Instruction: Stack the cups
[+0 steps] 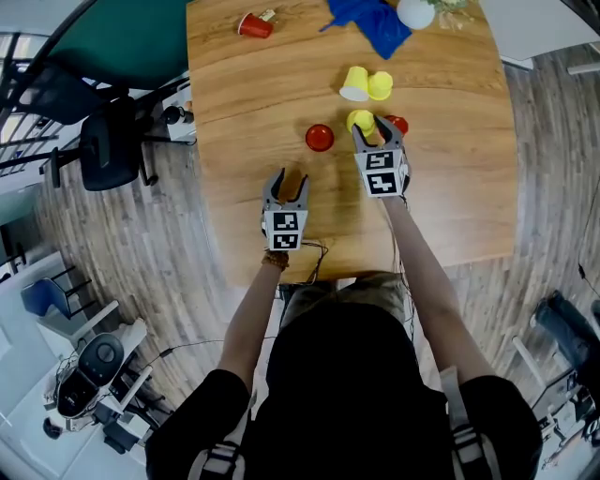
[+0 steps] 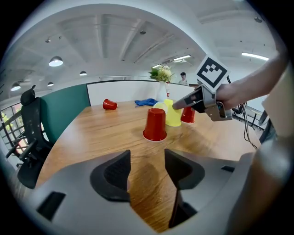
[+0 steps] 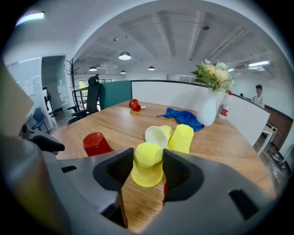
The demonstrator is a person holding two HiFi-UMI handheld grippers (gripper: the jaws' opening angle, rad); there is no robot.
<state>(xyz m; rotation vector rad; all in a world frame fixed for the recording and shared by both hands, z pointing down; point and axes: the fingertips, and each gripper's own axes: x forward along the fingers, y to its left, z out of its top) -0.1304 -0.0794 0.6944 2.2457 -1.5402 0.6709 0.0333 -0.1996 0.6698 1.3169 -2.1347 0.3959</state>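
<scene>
My right gripper [image 1: 378, 141] [image 3: 147, 169] has its pads pressed on both sides of an upside-down yellow cup [image 3: 148, 164] [image 1: 361, 121] that stands on the wooden table [image 1: 450, 187]. A red cup [image 1: 397, 124] stands just right of it, mostly hidden by the jaw. Another upside-down red cup [image 1: 320, 138] [image 2: 155, 125] [image 3: 95, 143] stands to its left. Farther back, one yellow cup [image 1: 354, 84] [image 3: 159, 136] lies on its side beside an inverted yellow one [image 1: 380, 85] [image 3: 182, 137]. My left gripper [image 1: 285, 187] [image 2: 147, 167] is open and empty near the table's front edge.
A red cup [image 1: 254, 25] [image 3: 134, 104] lies on its side at the far left of the table. A blue cloth [image 1: 370, 23] [image 3: 183, 117] and a white vase with flowers [image 1: 415, 13] [image 3: 209, 110] are at the back. An office chair [image 1: 108, 141] stands left of the table.
</scene>
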